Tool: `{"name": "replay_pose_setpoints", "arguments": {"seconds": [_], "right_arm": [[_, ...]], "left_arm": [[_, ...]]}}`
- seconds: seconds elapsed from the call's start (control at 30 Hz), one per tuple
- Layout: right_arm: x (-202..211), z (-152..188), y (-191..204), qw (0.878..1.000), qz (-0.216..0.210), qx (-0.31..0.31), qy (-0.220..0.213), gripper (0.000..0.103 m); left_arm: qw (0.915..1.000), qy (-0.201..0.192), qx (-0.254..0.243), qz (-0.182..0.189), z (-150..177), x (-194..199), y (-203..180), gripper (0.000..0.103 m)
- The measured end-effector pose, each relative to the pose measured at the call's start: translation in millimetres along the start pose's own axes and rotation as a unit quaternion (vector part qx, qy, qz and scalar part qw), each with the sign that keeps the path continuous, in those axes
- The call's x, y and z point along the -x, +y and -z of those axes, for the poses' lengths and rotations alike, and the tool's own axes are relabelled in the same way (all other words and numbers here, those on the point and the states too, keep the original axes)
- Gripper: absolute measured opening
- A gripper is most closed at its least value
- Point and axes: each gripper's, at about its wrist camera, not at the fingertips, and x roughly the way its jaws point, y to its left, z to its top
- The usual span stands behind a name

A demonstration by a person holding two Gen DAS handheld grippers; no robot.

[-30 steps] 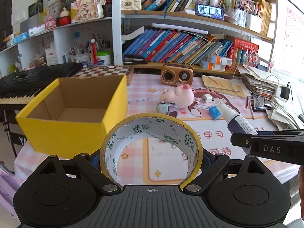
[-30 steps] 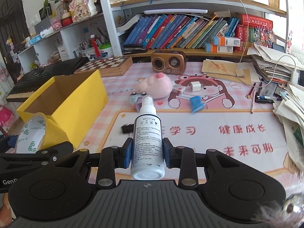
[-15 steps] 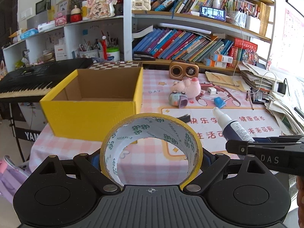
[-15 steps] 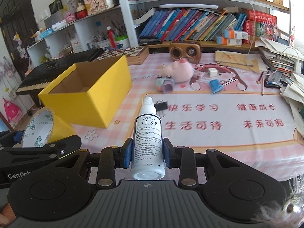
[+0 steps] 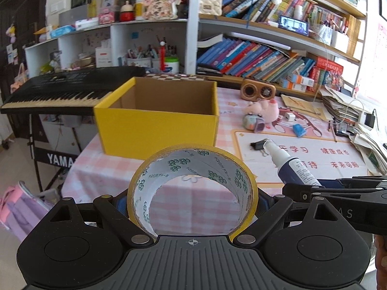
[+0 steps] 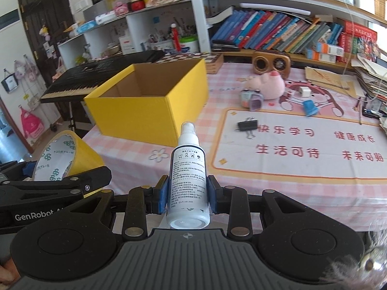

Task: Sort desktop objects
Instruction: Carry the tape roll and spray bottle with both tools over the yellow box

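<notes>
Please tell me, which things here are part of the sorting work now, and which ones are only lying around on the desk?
In the job:
- yellow ring-shaped roll of tape, in the left tool
- white plastic spray bottle, in the right tool
- open yellow cardboard box

Lying about:
- black metal binder clip
- pink plush pig
- brown wooden radio

Black ribbed gripper (image 5: 192, 203), blue pads (image 6: 162, 194), silver screws

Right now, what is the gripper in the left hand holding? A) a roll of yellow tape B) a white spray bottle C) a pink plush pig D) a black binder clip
A: the left gripper has its blue pads pressed on both sides of the roll of yellow tape, while the right gripper clamps the white spray bottle.
</notes>
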Motion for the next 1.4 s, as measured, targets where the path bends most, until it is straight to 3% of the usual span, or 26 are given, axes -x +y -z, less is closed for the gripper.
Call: {"name": "replay_pose_setpoints", "arguments": {"seconds": [0.5,1.4], "right_arm": [[-11.3,-4.3,40.8,0.999,-0.037,0.036,0.002,0.030],[-27.1,-35.5,64.1,0.996,-0.045,0.076,-0.015,0.031]], "left_arm": [[0.9991,-0.010,0.026,-0.032,1.8,9.8,36.1,0.093],[0.9983,-0.030,0.034,-0.037,-21.3,0.3,60.2,0.093]]}}
